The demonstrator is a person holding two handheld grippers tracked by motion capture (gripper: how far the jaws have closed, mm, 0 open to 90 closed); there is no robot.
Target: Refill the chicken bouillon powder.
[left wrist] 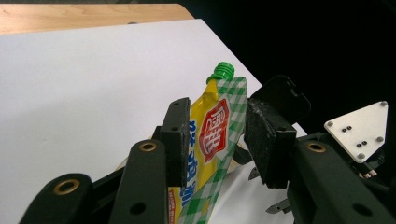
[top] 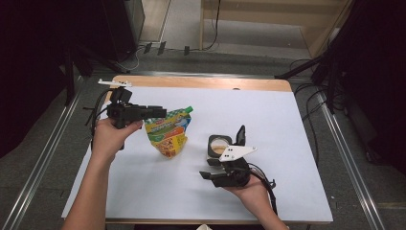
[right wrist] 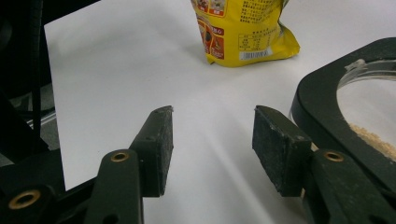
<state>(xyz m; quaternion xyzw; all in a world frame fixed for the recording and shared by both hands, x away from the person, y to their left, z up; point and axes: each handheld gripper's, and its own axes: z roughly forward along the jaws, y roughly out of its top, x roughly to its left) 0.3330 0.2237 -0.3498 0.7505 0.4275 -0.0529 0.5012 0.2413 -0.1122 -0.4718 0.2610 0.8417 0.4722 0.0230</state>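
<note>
The pouch (top: 168, 134) is standing on the white worktop (top: 268, 120) left of centre, its long axis running up and slightly tilted, with the green cap (left wrist: 222, 71) pointing up and toward the far edge. The left gripper (top: 155, 113) is reaching in from the left, and its fingers (left wrist: 176, 140) are sitting either side of the pouch top, parted; one seems to be brushing the film, though contact is hard to judge. The right gripper (right wrist: 212, 149) is hovering low over bare worktop with its fingers apart and nothing between them. Just beside it, a black-rimmed container (top: 218, 143) holding tan powder is standing, well apart from the pouch. Cables and dark stands are ringing the worktop on a grey floor.
</note>
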